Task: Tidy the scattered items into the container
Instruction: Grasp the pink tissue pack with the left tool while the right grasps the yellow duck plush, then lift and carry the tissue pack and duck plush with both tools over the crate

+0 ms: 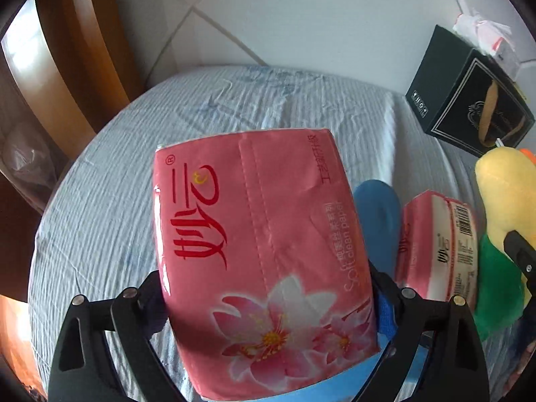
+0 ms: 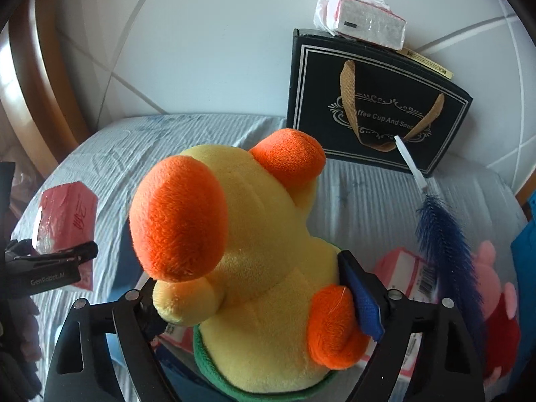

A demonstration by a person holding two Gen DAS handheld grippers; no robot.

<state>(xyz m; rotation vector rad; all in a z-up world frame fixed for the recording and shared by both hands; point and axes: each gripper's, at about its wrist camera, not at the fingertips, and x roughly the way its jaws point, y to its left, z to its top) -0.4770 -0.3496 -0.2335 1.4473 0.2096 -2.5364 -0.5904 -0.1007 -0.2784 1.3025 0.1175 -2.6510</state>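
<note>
Surface: pale blue crinkled cloth.
Left gripper: jaws wide, holding pink tissue pack.
Right gripper: jaws wide around yellow plush duck.
Only right view: feather wand, pink pig toy.

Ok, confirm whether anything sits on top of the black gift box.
Yes: in the right wrist view a plastic-wrapped tissue pack rests on the top edge of the black gift box.

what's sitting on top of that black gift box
A plastic-wrapped pink tissue pack lies on the black box, overhanging its top edge. The box's inside is not visible.
</note>
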